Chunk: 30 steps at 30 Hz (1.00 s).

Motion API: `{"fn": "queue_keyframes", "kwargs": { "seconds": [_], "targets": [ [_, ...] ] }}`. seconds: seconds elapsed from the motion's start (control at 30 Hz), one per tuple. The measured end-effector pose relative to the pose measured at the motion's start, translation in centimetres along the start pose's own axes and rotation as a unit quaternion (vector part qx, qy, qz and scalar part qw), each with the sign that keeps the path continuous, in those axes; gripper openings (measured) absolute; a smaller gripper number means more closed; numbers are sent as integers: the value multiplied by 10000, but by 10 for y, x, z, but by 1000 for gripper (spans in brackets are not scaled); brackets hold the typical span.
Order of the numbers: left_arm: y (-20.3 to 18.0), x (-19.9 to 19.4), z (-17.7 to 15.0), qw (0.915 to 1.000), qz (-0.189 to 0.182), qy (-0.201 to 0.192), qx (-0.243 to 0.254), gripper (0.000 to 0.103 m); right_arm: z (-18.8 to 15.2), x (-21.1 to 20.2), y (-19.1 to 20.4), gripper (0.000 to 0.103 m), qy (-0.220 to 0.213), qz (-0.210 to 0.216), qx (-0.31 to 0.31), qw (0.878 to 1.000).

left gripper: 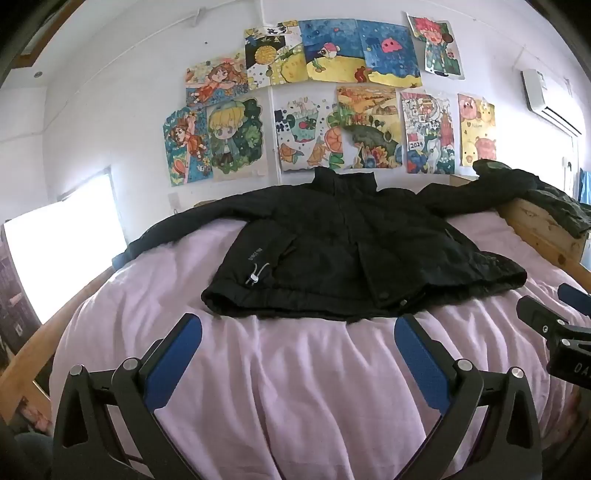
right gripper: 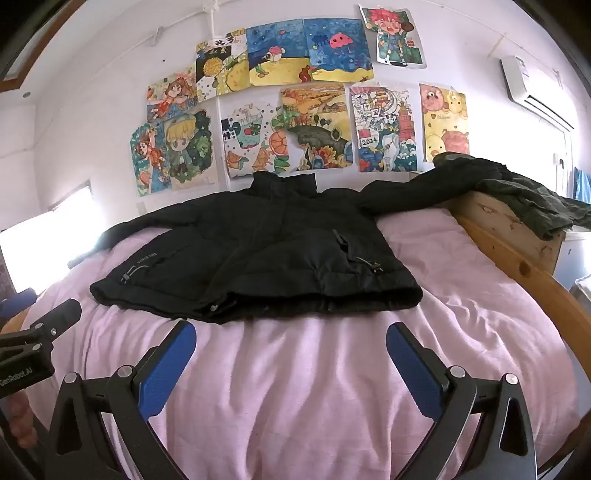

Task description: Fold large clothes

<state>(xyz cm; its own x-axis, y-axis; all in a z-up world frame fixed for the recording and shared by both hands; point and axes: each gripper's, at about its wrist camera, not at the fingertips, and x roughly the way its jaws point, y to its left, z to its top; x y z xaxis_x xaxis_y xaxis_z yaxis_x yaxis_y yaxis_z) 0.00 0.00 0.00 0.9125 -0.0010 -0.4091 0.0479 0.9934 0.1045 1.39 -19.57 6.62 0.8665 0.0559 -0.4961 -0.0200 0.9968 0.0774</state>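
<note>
Both gripper pairs (left gripper: 297, 338) (right gripper: 291, 341) gape, black jacket (left gripper: 332, 243) (right gripper: 258, 254) just ahead.

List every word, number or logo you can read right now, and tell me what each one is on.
"2024": on a drawing taped to the wall.
"GenRobot.AI": on the left gripper body, seen from the right wrist.
"DA": cut-off letters on the right gripper body, seen from the left wrist.
Small print on the black jacket front: too blurred to read.
Characters on the top drawing: too small to read.
</note>
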Motion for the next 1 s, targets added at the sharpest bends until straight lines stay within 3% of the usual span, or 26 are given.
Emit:
{"fn": "queue_keyframes", "kwargs": {
  "seconds": [1.0],
  "targets": [
    [0, 0, 0, 10000, -20, 18, -35, 102, 1, 0, -2, 103, 81, 124, 198, 9997]
  ]
}}
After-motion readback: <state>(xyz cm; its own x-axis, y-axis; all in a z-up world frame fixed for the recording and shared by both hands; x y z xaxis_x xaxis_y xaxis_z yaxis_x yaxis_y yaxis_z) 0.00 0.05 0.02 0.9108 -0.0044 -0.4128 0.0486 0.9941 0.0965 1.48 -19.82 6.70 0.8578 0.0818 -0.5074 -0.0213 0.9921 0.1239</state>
